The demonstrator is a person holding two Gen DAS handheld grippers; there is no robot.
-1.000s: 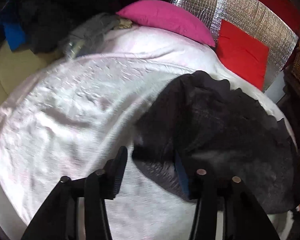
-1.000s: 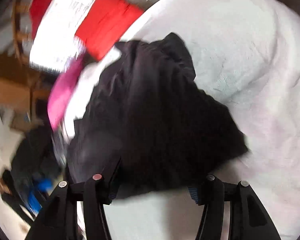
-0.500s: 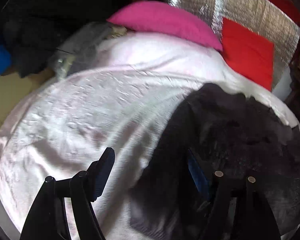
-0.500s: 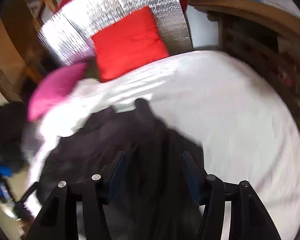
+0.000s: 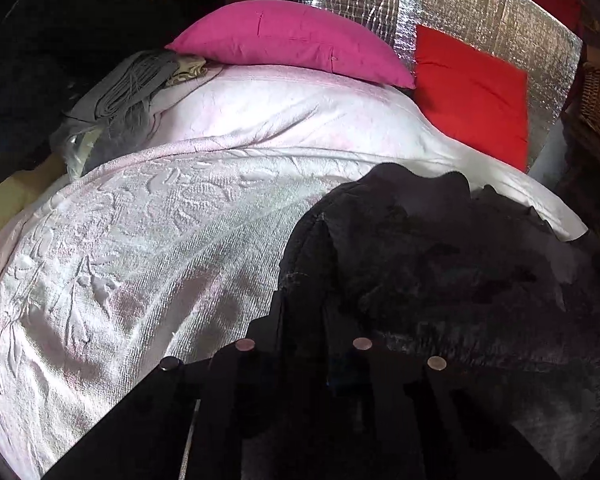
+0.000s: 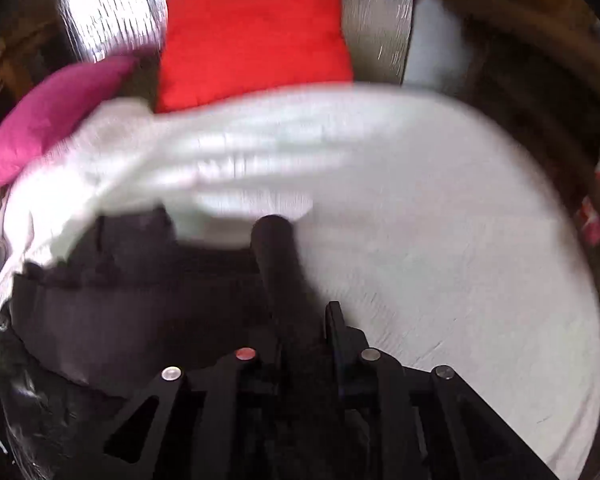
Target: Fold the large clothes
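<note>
Both tools clamped on black garment (image 5: 440, 264), left tool (image 5: 304, 320) closing, right tool (image 6: 300, 320) pinching fold

No writing, label, brand mark or number can be read in either view. The white bedspread (image 5: 148, 240) carries only a raised leaf pattern, and the pink pillow (image 5: 292, 40), the red cushion (image 5: 472, 92) beside it and the dark garment (image 5: 440, 264) show plain cloth. The right wrist view is too blurred for any small print.
</note>
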